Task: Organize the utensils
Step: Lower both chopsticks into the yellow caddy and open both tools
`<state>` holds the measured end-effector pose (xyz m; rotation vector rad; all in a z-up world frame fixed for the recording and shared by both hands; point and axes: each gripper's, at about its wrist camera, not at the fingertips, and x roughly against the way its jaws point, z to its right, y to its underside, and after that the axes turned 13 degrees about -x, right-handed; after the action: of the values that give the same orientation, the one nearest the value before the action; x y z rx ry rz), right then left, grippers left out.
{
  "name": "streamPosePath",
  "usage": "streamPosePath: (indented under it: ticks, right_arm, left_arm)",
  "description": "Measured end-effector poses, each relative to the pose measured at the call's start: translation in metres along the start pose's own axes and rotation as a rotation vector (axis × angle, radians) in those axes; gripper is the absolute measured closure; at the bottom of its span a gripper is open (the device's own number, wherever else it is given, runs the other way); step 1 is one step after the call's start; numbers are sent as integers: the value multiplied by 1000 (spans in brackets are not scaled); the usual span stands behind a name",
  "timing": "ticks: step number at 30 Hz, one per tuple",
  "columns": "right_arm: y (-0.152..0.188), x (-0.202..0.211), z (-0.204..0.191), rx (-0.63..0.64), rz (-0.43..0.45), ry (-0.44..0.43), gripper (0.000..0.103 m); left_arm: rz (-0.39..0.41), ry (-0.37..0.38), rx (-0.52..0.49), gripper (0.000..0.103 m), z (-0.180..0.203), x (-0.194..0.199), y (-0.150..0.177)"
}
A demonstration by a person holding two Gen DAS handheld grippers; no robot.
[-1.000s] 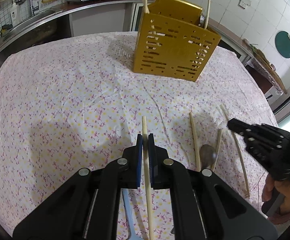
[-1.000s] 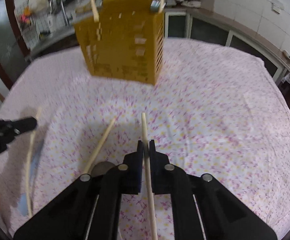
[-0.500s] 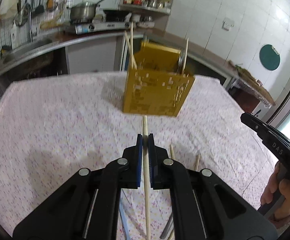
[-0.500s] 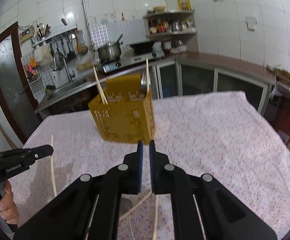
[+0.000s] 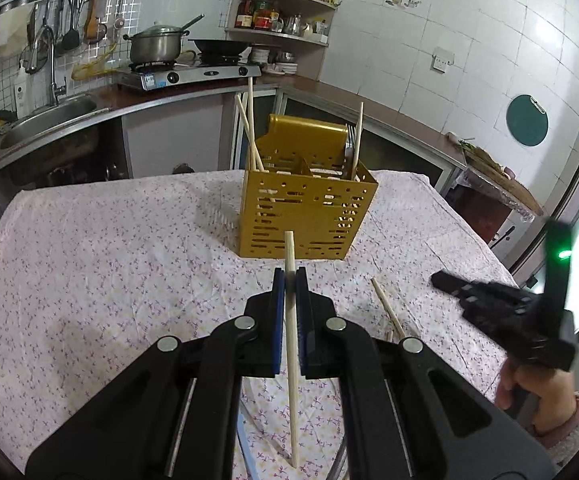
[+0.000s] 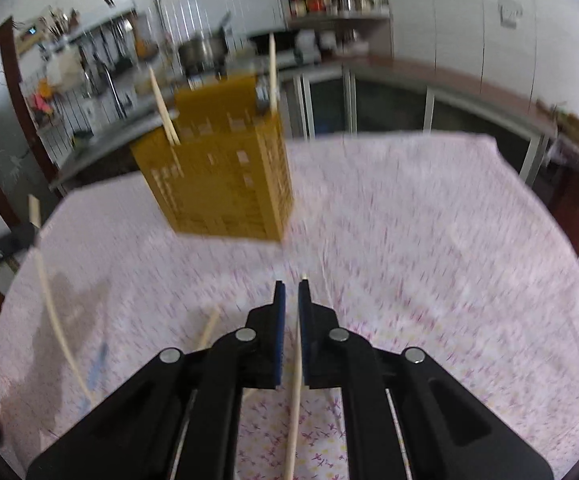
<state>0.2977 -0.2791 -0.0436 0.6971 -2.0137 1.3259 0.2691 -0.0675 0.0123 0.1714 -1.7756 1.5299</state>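
While the left gripper (image 5: 289,276) tilts down over the cloth (image 5: 89,264), clenched on a chopstick (image 5: 291,344) aimed at the yellow holder (image 5: 305,216), the right gripper (image 6: 291,292) hangs lower to its right, gripped by a hand (image 5: 537,396). Its jaws are opening; the blurred stick (image 6: 295,392) beside its right pad probably lies loose on the cloth.

The left gripper (image 5: 289,280) is being held angled downward, its blue pads (image 5: 277,312) being pressed together on a chopstick (image 5: 292,360). The right gripper (image 6: 291,292) is likewise being pointed downward, and its jaws are being opened, a narrow gap showing between them. The right hand (image 5: 537,396) is being wrapped around its handle, a fuzzy sleeve (image 5: 573,428) being worn.
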Motion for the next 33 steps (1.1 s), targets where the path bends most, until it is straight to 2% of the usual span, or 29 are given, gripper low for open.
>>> streamPosePath:
  ticks: [3, 4, 6, 8, 10, 11, 13, 18, 20, 21, 27, 31, 33]
  right_arm:
    - [3, -24, 0, 21, -53, 46, 91]
    - [3, -32, 0, 30, -77, 61, 74]
    - [2, -39, 1, 31, -86, 78, 50]
    - [2, -44, 2, 27, -100, 85, 50]
    - [2, -52, 0, 34, -142, 109, 53]
    - [2, -57, -1, 38, -168, 122, 58]
    - [3, -66, -1, 38, -207, 139, 75]
    - [-2, -74, -2, 43, -253, 172, 76]
    - [-4, -74, 0, 33, -255, 165, 95]
    - [-5, -73, 1, 29, -253, 159, 96]
    - [-10, -38, 3, 2, -134, 84, 97]
    - [-11, 1, 3, -19, 18, -38, 97]
    - [-12, 18, -1, -16, 95, -52, 97]
  left_arm:
    - [-4, 0, 7, 99, -3, -2, 0]
    - [-7, 4, 9, 99, -4, -3, -1]
    - [-11, 6, 12, 99, -6, -3, -1]
    - [-12, 6, 9, 99, -6, -3, -2]
    - [-15, 2, 5, 99, -6, -4, -2]
    - [-17, 1, 5, 99, -5, -4, -2]
    - [-19, 3, 11, 99, -6, -5, -2]
    - [-26, 4, 15, 99, -7, -8, -2]
    - [-28, 1, 13, 99, -6, -9, -2]
    - [-28, 0, 12, 99, -6, -9, -2]
    - [-29, 1, 15, 99, -7, -8, -3]
    - [-16, 6, 21, 99, -8, -2, -3]
    - [-3, 7, 21, 99, -8, 1, -4]
